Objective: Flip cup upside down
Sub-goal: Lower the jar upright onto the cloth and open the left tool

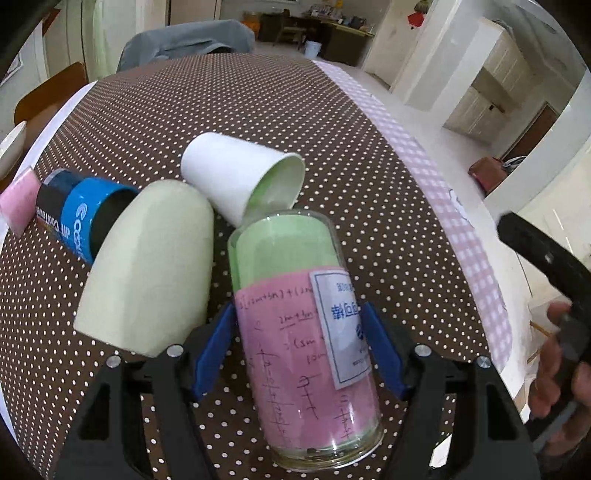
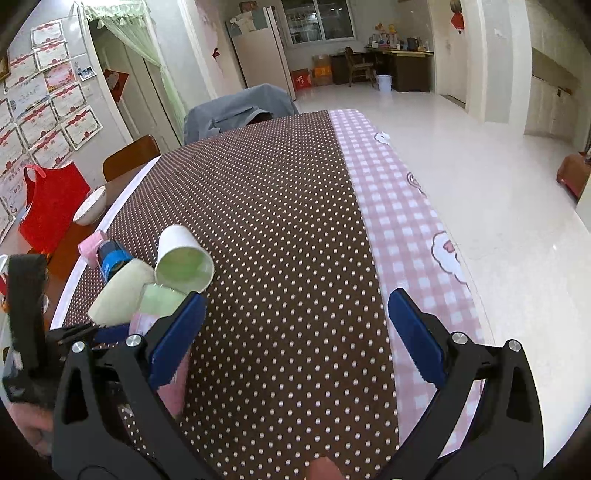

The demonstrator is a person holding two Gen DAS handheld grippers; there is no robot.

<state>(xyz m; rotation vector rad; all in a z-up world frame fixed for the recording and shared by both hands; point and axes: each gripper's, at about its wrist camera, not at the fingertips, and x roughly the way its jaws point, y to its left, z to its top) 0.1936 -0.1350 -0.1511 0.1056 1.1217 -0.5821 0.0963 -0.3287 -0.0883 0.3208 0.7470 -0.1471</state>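
Glass cup [image 1: 306, 332] sits clamped between the left tool [image 1: 299, 347]; right tool [image 2: 295, 328] gapes empty.

Both views daylit and bright, soft and even; light enters from the far window [image 2: 319, 20], and the pale floor [image 2: 461, 166] carries a broad washed-out sheen. Strong fisheye distortion: the polka-dot tablecloth [image 1: 258, 122] bulges, door frames bow, black vignette fills the corners. Shadows faint and short beneath the glass jar [image 1: 306, 332]; slight glare along its wall, mild softness on the near blue pads [image 2: 177, 332], and motion blur on the black handle [image 1: 546, 258] at the left-wrist view's right edge.
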